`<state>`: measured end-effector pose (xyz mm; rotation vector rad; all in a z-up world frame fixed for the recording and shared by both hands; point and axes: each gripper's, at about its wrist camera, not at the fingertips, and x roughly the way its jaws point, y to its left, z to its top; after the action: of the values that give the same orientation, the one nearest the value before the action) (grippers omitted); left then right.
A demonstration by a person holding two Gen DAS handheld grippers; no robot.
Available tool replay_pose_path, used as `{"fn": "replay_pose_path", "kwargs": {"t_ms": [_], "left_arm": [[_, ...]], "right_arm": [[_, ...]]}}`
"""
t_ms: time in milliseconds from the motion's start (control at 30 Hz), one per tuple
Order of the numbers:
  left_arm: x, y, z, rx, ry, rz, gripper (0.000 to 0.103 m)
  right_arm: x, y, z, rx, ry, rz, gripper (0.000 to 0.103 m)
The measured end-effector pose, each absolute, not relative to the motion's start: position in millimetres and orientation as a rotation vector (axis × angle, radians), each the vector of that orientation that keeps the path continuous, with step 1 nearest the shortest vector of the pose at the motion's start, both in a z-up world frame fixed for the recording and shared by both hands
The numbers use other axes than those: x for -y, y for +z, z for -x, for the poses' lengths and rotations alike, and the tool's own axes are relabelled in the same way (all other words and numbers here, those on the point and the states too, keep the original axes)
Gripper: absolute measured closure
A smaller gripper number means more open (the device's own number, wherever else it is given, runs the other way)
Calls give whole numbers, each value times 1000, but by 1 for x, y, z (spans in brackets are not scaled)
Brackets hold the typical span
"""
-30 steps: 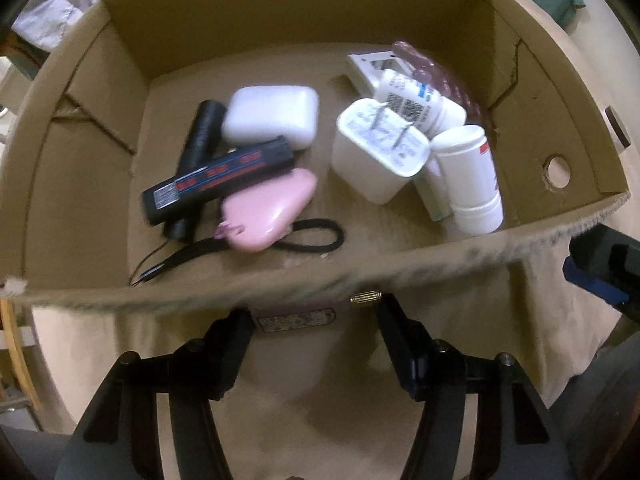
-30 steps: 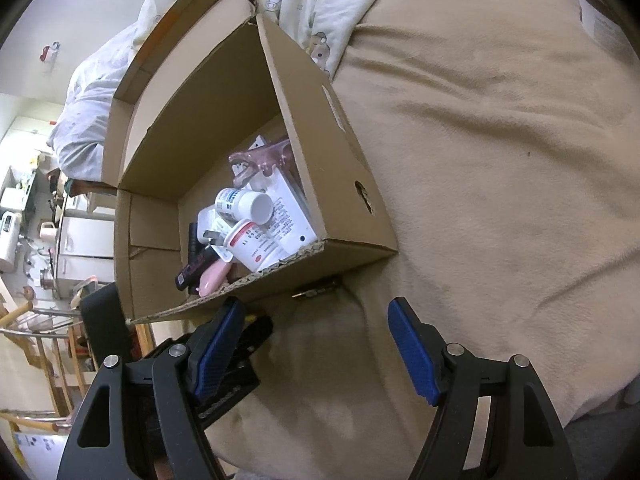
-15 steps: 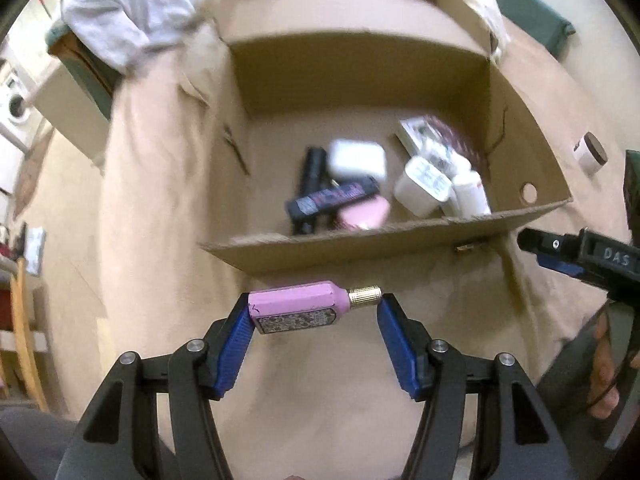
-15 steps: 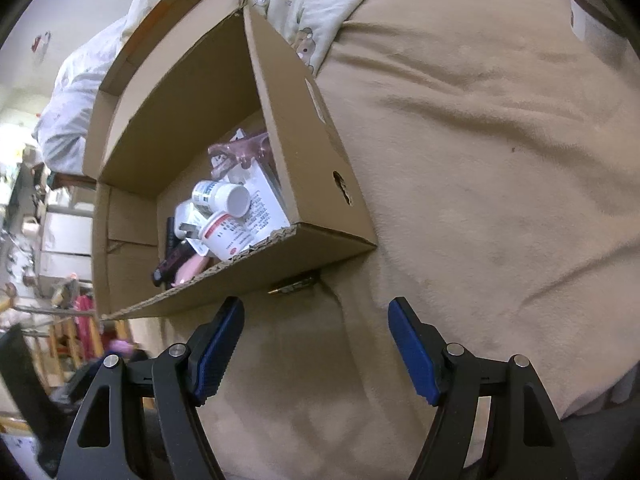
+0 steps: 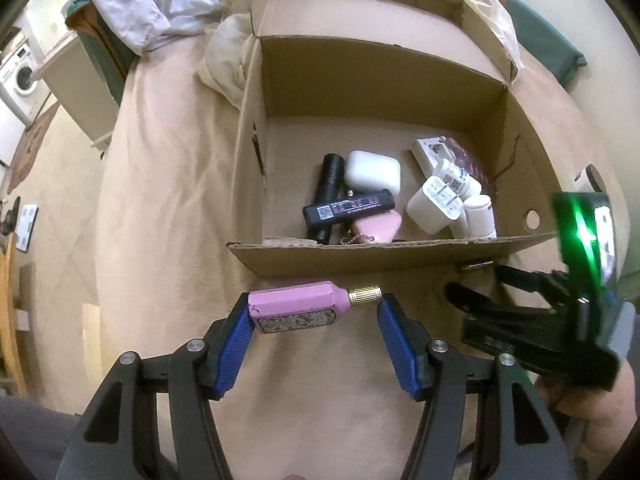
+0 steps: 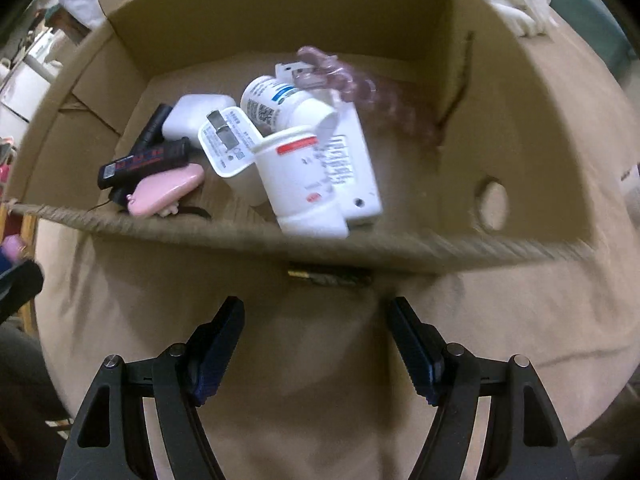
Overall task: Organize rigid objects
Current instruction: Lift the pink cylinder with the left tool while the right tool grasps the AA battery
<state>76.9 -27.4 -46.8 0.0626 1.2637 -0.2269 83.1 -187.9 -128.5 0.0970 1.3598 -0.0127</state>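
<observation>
My left gripper point(image 5: 315, 308) is shut on a pink bottle with a gold cap point(image 5: 296, 310), held crosswise above the tan blanket just in front of the open cardboard box point(image 5: 380, 248). Inside the box lie a black flashlight point(image 5: 330, 184), a white case point(image 5: 372, 170), a black bar with a red label point(image 5: 348, 210), a pink item point(image 5: 378, 226), a white plug point(image 5: 436, 204) and white bottles point(image 6: 296, 184). My right gripper point(image 6: 316, 308) stands open and holds nothing, pointing down. Just beyond its tips, a small dark gold-tipped object point(image 6: 328, 278) lies at the foot of the box's near wall point(image 6: 360, 244).
The tan blanket point(image 5: 168, 160) covers the surface around the box. Crumpled pale bedding point(image 5: 160, 0) is heaped behind the box, and a green cushion point(image 5: 552, 40) lies at the back right. A hand point(image 5: 592, 412) holds the right gripper point(image 5: 488, 284), close beside my left one.
My left gripper rose and drew back from the box with the pink bottle in it. The right gripper rolled and swung in to face the box's near wall.
</observation>
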Motion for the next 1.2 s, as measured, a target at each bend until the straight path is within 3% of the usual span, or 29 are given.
{"fn": "replay_pose_path", "kwargs": {"t_ms": [300, 533, 1200], "left_arm": [[32, -50, -76, -1281, -245, -54, 44], [34, -53, -75, -1284, -236, -72, 44], [22, -45, -67, -1252, -204, -83, 44]], "right_arm": [[190, -144, -104, -1363, -49, -99, 22], [213, -140, -89, -1353, -51, -162, 58], [282, -107, -42, -1299, -264, -215, 58]]}}
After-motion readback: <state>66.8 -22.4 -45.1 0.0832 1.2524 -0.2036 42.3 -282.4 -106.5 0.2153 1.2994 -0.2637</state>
